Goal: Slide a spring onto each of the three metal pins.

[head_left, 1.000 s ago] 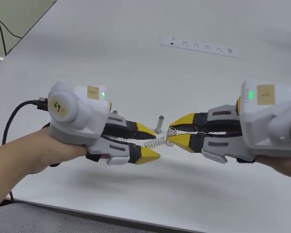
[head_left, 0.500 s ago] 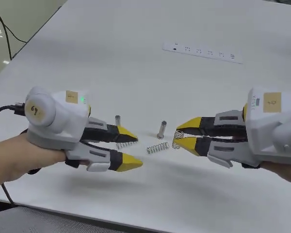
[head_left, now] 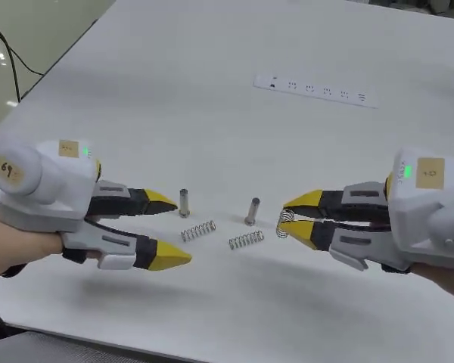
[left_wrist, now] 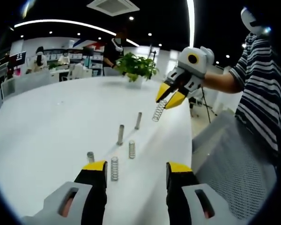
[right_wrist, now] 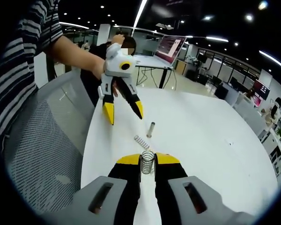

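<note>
spring hangs upright, long axis near vertical | right claw pinching its top end | left claw spread

Your counter is a plain white top with a matte finish. Toward its far side a white power strip lies flat, well apart from the small parts. Nearer you, in the head view, two metal pins stand upright on the top: the left pin and the right pin. Two springs lie on their sides just on your side of them. The left spring lies near the left pin, and the right spring lies just beside the foot of the right pin. The two springs are apart from each other. In the left gripper view you can count three pins upright in a loose line, the middle pin among them.
</note>
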